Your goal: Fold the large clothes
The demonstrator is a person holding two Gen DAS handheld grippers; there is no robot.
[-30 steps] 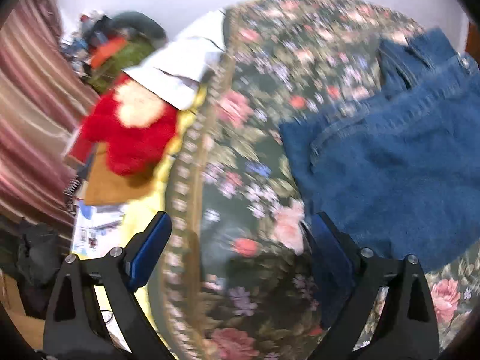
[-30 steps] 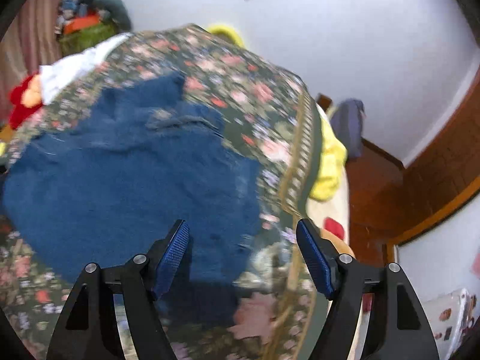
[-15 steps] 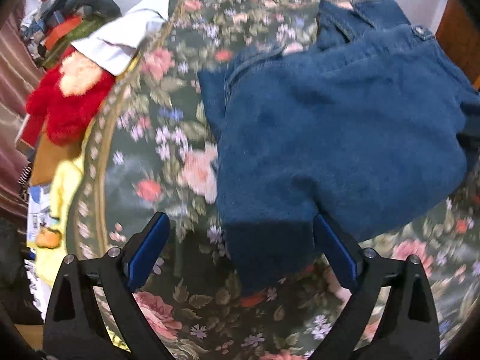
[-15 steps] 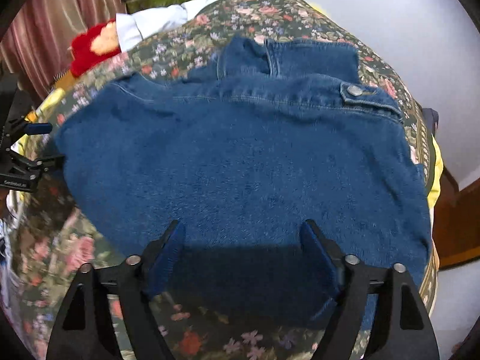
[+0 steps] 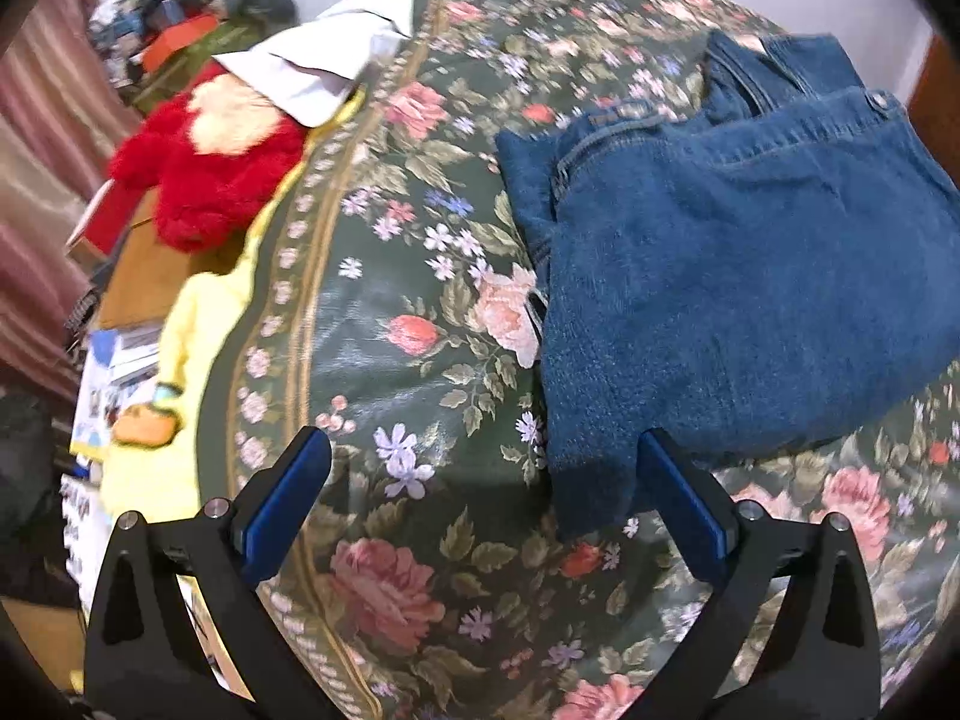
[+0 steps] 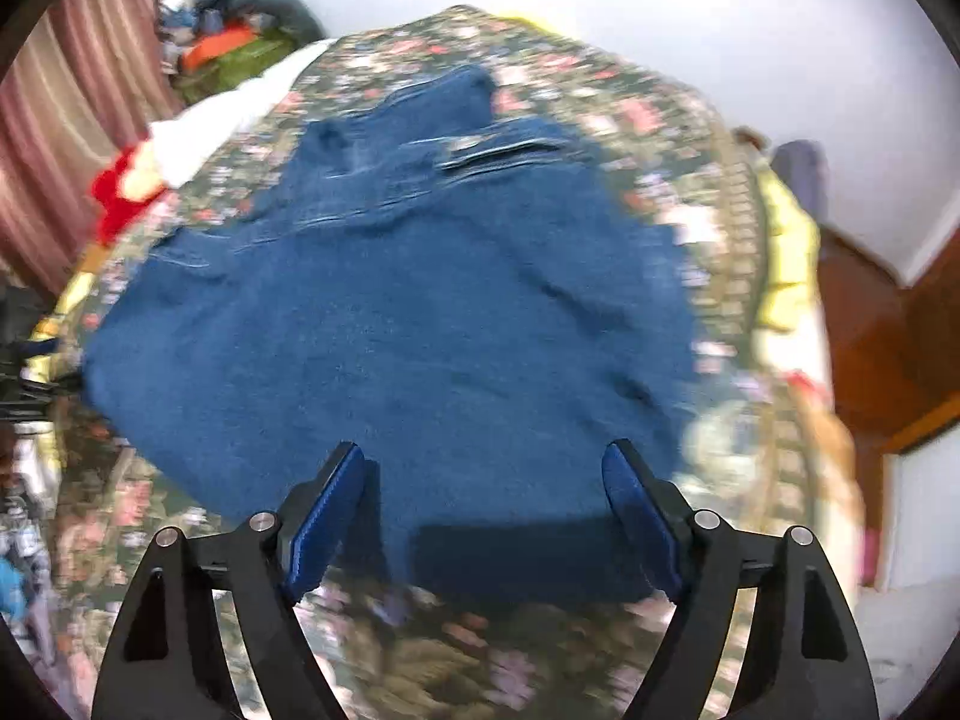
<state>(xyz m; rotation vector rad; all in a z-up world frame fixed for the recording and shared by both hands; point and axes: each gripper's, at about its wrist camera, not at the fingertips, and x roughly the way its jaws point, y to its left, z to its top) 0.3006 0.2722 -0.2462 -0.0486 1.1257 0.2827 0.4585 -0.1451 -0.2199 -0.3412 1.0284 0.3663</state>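
Denim jeans (image 5: 744, 276) lie folded in a thick block on the floral bedspread (image 5: 396, 324), waistband and button toward the far wall. In the left wrist view the block sits to the right of centre, one near corner reaching down just inside the right finger of the left gripper (image 5: 480, 498). That gripper's jaws are spread wide with nothing between them but bedspread and that denim corner; whether the pad touches the cloth I cannot tell.

From the right wrist view the jeans (image 6: 408, 324) fill the middle of the picture, blurred. The right gripper (image 6: 486, 516) is also spread wide, its two blue pads hanging over the near edge of the denim, gripping nothing.

Beside the bed's left edge a red plush toy (image 5: 204, 180) rests against a white pillow (image 5: 324, 60), with a yellow sheet (image 5: 198, 324) showing below the bedspread's border. A heap of bags and clothes (image 5: 198, 18) stands in the far corner by the striped curtain (image 5: 36, 192). Brown wood panelling (image 6: 888, 324) shows at the right of the right wrist view.
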